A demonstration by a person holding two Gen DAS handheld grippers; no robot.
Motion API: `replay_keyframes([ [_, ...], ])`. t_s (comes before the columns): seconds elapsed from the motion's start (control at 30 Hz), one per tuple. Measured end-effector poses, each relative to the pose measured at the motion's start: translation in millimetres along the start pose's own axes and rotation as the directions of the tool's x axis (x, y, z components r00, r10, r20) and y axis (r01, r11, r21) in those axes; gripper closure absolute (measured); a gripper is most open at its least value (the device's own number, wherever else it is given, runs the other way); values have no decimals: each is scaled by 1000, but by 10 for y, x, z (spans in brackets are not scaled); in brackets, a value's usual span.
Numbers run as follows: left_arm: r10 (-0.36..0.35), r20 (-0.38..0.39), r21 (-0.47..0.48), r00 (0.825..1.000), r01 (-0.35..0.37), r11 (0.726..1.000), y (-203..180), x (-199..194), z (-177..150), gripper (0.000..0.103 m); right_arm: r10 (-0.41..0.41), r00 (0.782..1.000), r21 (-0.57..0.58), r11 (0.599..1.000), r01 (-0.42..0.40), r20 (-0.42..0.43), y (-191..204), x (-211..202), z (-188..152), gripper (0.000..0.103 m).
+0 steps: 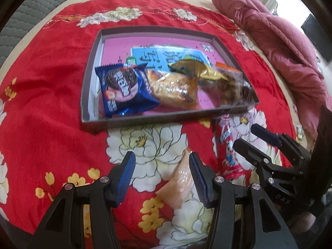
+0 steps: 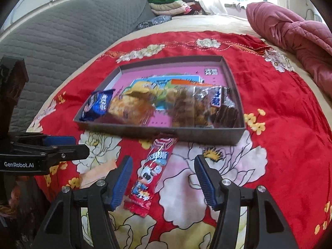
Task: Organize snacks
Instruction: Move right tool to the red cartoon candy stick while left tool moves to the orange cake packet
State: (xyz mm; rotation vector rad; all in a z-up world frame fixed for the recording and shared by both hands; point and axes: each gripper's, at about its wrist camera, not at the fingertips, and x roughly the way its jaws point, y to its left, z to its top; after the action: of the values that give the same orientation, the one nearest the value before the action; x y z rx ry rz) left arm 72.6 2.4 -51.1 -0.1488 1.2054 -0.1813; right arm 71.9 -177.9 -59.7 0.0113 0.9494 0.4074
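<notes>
A: Two packets left outside — why are both tongs spread?
B: I've nothing gripped yet. My left gripper point(image 1: 161, 174) gapes over the clear pale packet point(image 1: 182, 178); my right gripper point(image 2: 164, 178) straddles the red stick pack point(image 2: 152, 170), lined up lengthwise, I'd say, for a pinch.
A: & beyond?
B: The grey tray point(image 2: 186, 134) — w/ the blue cookie pack point(image 1: 122, 89) etc. already in.

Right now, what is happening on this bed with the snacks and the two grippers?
A person is sorting snacks into a shallow grey box on a red floral blanket. Several packets already lie inside it. Two remain outside: a long red packet in front of the open right gripper, and a clear pale packet between the fingers of the open left gripper. Neither is gripped yet.
</notes>
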Motion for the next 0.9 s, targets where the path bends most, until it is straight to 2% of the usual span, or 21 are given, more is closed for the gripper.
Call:
replay_keyframes([
  [0.57, -36, -88, 53, 995, 41, 998, -99, 236, -183, 48, -8, 997, -58, 998, 3, -82, 125, 305, -94, 43],
  [0.7, -49, -92, 62, 995, 55, 997, -135, 258, -196, 48, -23, 997, -79, 997, 16, -78, 125, 333, -112, 52],
  [0.9, -47, -111, 90, 993, 58, 994, -219, 335, -259, 48, 10, 997, -6, 1000, -10, -71, -65, 316, -107, 63],
])
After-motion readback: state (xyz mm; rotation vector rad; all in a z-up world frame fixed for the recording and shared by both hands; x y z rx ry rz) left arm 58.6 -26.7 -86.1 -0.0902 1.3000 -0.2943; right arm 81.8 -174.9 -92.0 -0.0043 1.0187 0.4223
